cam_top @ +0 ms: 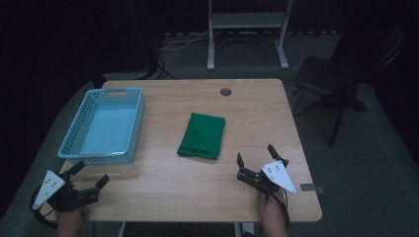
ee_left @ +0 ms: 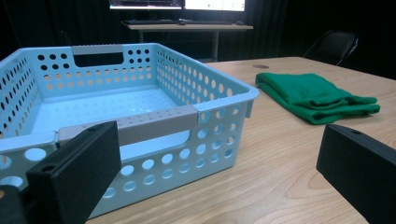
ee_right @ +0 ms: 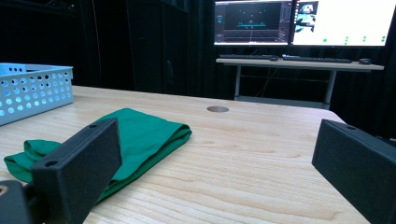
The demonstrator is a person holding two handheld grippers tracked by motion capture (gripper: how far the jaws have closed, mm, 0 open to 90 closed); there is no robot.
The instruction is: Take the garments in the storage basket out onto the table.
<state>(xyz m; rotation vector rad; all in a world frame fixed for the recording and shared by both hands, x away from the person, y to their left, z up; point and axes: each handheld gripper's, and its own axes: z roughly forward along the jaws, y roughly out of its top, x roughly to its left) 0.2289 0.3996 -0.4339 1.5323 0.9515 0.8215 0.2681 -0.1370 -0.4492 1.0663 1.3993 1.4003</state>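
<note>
- My right gripper (ee_right: 215, 186), jaws spread wide, sits low over the pale wooden table (ee_right: 261, 154).
- A folded green cloth (ee_right: 140, 135) lies just ahead-left.
- A perforated light-blue plastic basket (ee_right: 32, 91) stands far left.

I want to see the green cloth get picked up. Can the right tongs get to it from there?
Probably yes. The right tongs are open and sit near the folded green cloth, with bare table between them and nothing in the way.

On the table (cam_top: 197, 192) the basket (cam_top: 74, 129) sits at the left, the folded cloth (cam_top: 202, 136) near the middle — well apart. A chair (cam_top: 327, 79) stands right of the table, a desk (ee_right: 299, 63) behind it.
</note>
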